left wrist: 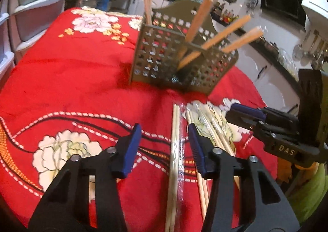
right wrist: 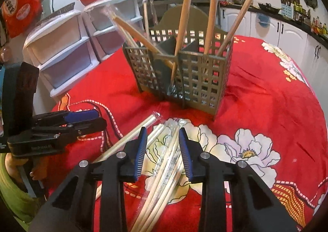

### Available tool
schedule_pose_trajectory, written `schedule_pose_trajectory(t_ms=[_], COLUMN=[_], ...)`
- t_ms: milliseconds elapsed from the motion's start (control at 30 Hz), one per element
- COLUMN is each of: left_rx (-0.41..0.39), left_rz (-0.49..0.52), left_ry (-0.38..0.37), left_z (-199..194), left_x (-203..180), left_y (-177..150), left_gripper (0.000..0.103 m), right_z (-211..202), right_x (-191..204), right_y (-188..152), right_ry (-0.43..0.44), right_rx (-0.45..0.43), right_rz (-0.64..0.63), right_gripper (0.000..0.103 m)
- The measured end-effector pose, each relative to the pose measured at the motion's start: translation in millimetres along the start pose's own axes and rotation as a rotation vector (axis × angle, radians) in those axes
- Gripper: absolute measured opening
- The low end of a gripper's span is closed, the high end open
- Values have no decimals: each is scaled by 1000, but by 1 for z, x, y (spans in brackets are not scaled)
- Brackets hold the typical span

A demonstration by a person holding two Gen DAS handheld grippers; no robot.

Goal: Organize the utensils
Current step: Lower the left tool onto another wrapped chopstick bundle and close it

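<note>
A grey perforated utensil caddy [left wrist: 164,58] [right wrist: 184,80] stands on the red flowered tablecloth [left wrist: 71,68], with several wrapped chopsticks leaning out of its compartments. In front of it, more wrapped chopsticks lie loose on the cloth. My left gripper [left wrist: 165,129] is open over a single wrapped pair [left wrist: 175,150], which lies between its blue pads without touching them. My right gripper [right wrist: 162,131] hangs open over the loose pile [right wrist: 164,162], its pads on either side of several sticks. Each gripper appears in the other's view: right gripper [left wrist: 242,113], left gripper [right wrist: 92,117].
White plastic drawer units [right wrist: 61,51] stand just beyond the table's far left edge. A kitchen counter with cabinets [right wrist: 287,33] runs behind the table. A person's green sleeve [right wrist: 12,191] shows at the lower left. The table is round, and its edge curves close on the right.
</note>
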State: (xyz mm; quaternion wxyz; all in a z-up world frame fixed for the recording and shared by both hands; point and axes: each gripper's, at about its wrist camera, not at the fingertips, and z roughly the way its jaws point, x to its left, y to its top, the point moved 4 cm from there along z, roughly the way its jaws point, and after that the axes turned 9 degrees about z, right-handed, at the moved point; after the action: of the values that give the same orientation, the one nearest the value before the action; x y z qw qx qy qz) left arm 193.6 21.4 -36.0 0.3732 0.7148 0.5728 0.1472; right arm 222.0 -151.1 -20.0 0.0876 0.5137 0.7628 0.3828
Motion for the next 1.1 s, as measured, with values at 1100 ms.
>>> schedule_pose_trajectory(t_ms=[1100], left_rx=[174], left_rz=[101], left_ry=[16], left_z=[63], left_x=[-12], left_y=[12], left_gripper=[27], right_z=[85], right_x=[-11], right_y=[12], right_ry=[-104], right_rx=[152], right_rz=[-75], right_gripper=[30])
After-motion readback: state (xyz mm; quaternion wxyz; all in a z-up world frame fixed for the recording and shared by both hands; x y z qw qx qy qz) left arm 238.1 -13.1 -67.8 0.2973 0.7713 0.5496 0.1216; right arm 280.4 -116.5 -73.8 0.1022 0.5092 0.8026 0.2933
